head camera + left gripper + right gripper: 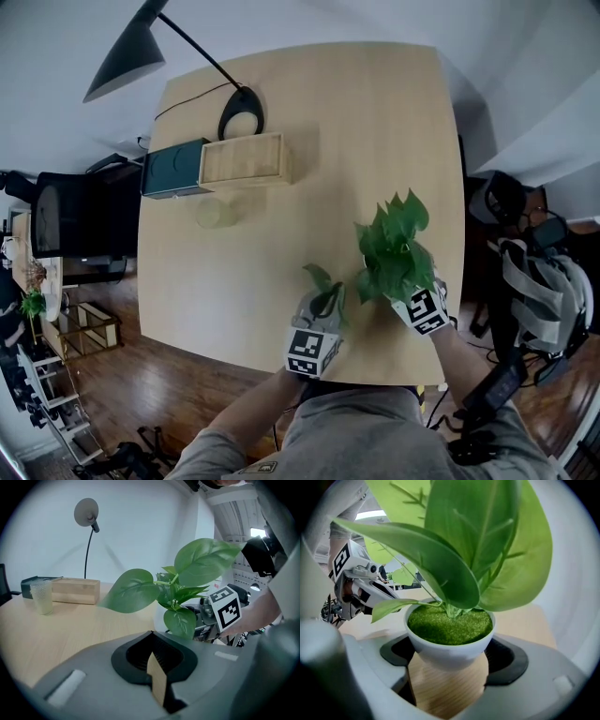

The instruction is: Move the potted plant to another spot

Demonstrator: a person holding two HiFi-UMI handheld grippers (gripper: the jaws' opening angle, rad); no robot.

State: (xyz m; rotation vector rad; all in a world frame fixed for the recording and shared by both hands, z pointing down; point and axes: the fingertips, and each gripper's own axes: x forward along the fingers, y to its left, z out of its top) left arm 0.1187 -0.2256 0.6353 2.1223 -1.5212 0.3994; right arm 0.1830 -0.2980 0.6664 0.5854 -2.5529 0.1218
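Right gripper view shows fingers (pixel 511 660) of our right gripper (pixel 449 665) grasping the potted plant (pixel 449 641) at the tabletop's (pixel 281 225) 5 o'clock, left gripper (pixel 157 670) clenched empty; we judge the move itself remains.

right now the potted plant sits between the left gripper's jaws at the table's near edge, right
No, not the left. The potted plant sits between the right gripper's jaws at the table's near edge, as the right gripper view shows; the left gripper holds nothing.

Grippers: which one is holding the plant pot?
The right gripper: the white pot sits clamped between its jaws. The left gripper has its jaws shut on nothing.
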